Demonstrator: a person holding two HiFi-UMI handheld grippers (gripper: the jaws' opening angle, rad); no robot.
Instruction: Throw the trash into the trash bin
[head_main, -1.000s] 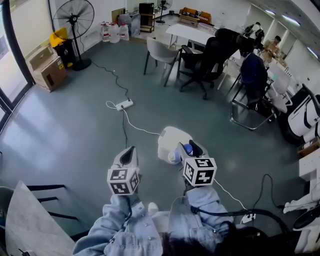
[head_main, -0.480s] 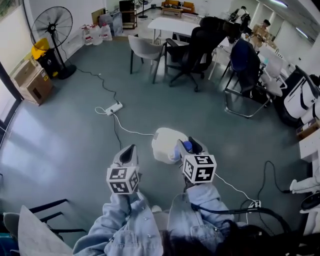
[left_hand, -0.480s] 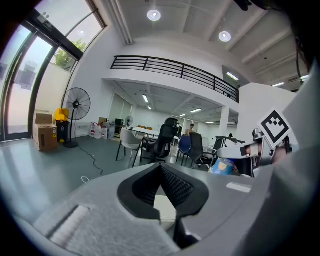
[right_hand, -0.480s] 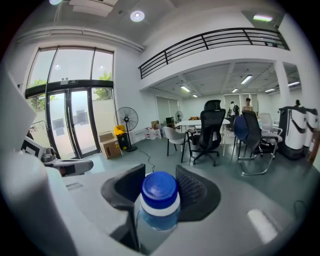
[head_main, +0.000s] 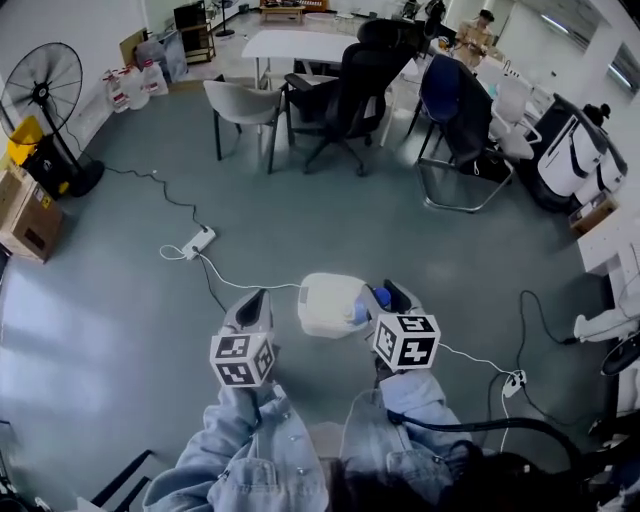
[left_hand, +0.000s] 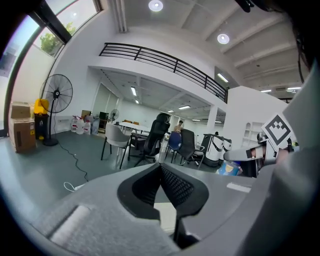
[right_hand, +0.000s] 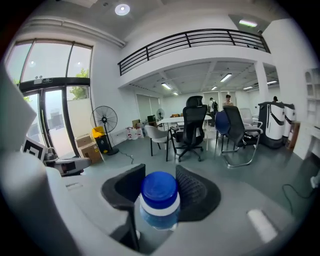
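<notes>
My right gripper (head_main: 388, 296) (right_hand: 160, 182) is shut on a small plastic bottle (right_hand: 159, 200) with a blue cap (head_main: 380, 297) and a blue label. The cap stands up between the two black pads. My left gripper (head_main: 257, 300) (left_hand: 161, 168) is held beside it at the same height, its fingertips together and nothing between them. A white rounded bin (head_main: 330, 304) sits on the grey floor just ahead of the right gripper and a little to its left. From the left gripper view I see the bottle (left_hand: 230, 168) in the right gripper at the right edge.
A white cable runs from a power strip (head_main: 195, 241) across the floor to the bin. Further off stand a grey chair (head_main: 240, 105), black office chairs (head_main: 350, 80), a white table (head_main: 290, 42) and a standing fan (head_main: 45, 90). People sit at the far back.
Both grippers have moved forward over the floor and the view has swung round. The power strip and fan have slid left in view. The bottle stays gripped in the right gripper.
</notes>
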